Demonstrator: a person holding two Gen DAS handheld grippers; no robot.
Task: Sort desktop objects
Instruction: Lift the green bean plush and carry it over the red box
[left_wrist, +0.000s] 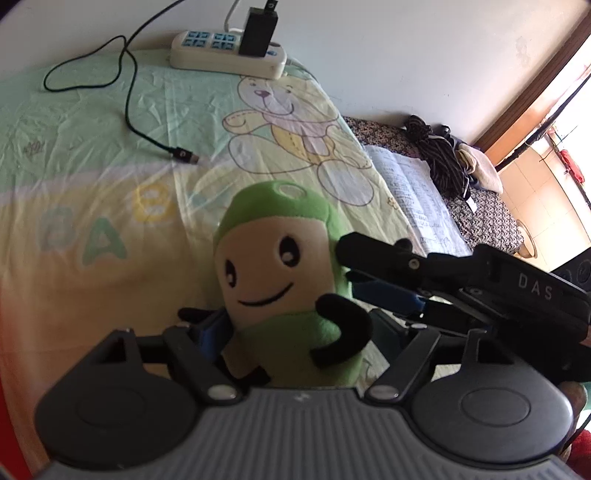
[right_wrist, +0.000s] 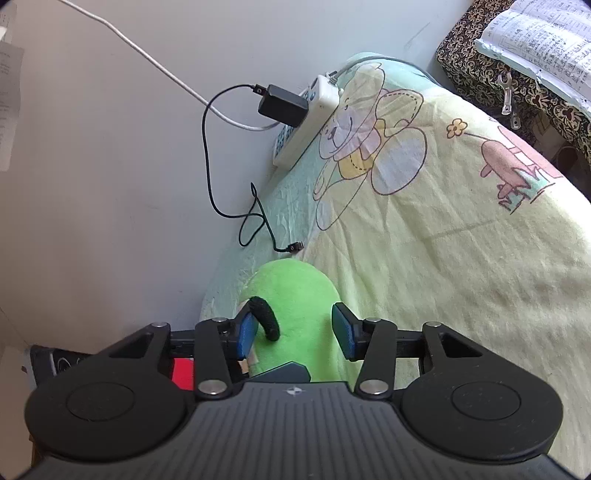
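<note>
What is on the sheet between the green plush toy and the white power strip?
In the left wrist view, the loose end of a black charging cable lies on the sheet between the green plush toy and the white power strip.

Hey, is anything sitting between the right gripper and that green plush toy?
No. The green plush toy already sits between the right gripper's open fingers, with nothing visible in between. The left gripper flanks it too.

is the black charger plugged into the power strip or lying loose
Plugged in: the black charger stands upright in the white power strip; its cable's far end lies loose.
</note>
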